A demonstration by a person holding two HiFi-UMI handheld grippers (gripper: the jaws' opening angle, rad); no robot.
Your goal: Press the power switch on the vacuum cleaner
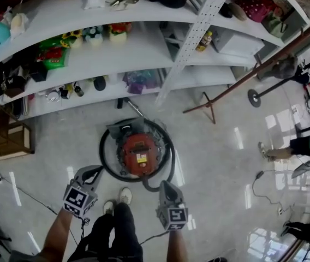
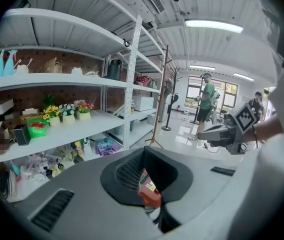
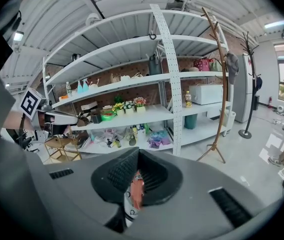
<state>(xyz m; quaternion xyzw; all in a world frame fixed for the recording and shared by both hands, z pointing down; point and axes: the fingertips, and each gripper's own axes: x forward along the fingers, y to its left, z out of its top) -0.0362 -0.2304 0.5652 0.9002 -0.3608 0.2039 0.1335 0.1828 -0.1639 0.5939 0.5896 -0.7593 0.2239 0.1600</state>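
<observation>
Left hand-held gripper, right hand-held gripper barely parted, empty; vacuum cleaner, glossy floor.

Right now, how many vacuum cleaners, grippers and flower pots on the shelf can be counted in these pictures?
Vacuum cleaner: 1
Grippers: 2, the left gripper and the right gripper
Flower pots: 3
Total: 6
</observation>
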